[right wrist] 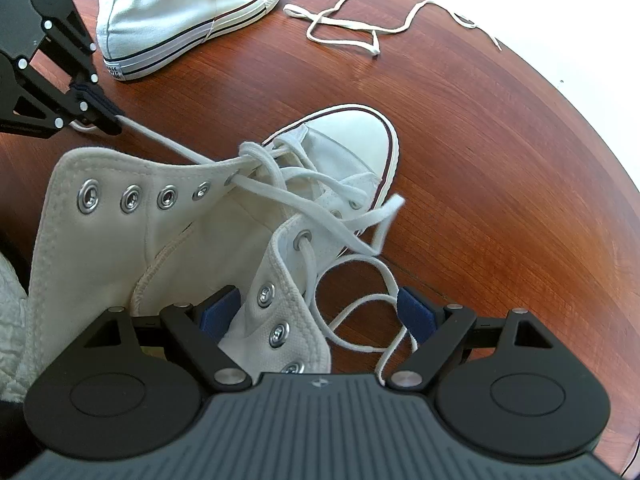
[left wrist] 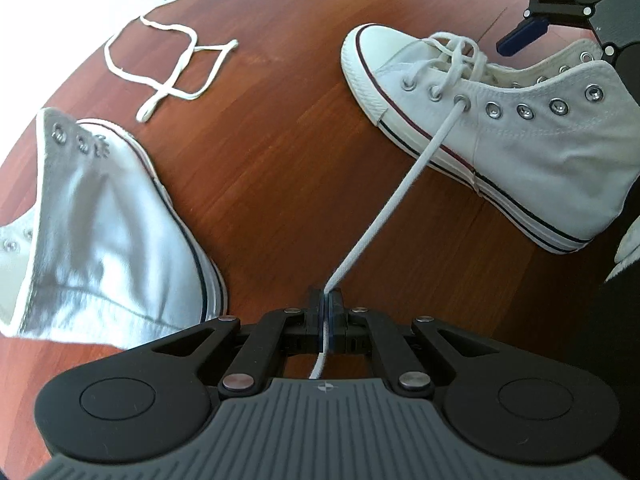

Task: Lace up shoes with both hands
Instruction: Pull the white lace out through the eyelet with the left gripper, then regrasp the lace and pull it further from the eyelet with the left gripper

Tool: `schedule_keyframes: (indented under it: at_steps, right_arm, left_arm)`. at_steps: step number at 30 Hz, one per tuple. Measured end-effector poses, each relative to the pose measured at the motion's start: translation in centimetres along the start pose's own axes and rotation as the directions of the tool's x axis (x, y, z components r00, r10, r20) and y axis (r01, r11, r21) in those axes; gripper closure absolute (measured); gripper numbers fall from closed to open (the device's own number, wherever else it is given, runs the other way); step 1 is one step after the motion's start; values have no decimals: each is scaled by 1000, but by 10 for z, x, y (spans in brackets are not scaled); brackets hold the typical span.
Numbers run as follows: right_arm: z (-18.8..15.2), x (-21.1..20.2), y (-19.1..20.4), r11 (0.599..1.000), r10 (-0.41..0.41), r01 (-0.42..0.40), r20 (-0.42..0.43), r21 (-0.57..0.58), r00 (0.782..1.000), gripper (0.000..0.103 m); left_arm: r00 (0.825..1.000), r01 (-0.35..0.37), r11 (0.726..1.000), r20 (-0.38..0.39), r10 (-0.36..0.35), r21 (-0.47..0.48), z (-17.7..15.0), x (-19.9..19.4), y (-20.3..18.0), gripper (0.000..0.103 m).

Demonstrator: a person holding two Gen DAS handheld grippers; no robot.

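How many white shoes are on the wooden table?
2. One shoe is partly laced, directly in front of the right gripper; the left gripper pulls its lace. The other shoe stands unlaced farther away, near a loose lace.

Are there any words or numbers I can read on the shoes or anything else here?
Heel patch of the far shoe: dark letters, too small and blurred to read.
Black arm of the left claw, right wrist view: faint small print, unreadable.
Near shoe, loose lace, table: no text visible.
Each claw body bears a small cross-in-circle mark, not a word.
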State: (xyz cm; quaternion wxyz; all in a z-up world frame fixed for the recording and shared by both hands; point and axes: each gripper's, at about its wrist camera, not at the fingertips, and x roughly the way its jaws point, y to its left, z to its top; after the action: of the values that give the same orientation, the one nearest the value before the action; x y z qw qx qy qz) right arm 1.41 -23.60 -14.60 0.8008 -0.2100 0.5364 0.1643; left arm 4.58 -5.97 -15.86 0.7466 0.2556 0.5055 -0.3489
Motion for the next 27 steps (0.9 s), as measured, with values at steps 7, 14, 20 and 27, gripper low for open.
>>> schedule_keyframes:
  at_steps: [7, 14, 20, 27]
  right_arm:
    - [-1, -1, -2, 1000, 3, -3, 0, -1, 1000, 17]
    - [1, 2, -4, 1000, 7, -7, -13, 13, 1000, 14]
    - [3, 3, -5, 1000, 10, -9, -18, 9, 1000, 12]
    - [1, 1, -5, 1000, 10, -10, -13, 17, 1000, 12]
  left_arm:
    - [996, 62, 998, 61, -61, -12, 11, -9, -4, 66]
    - [989, 102, 994, 103, -104, 23, 30, -11, -19, 65]
    - [982, 128, 989, 132, -136, 71, 53, -4, -32, 65]
    - [971, 172, 978, 148, -189, 118, 74, 3, -43, 73]
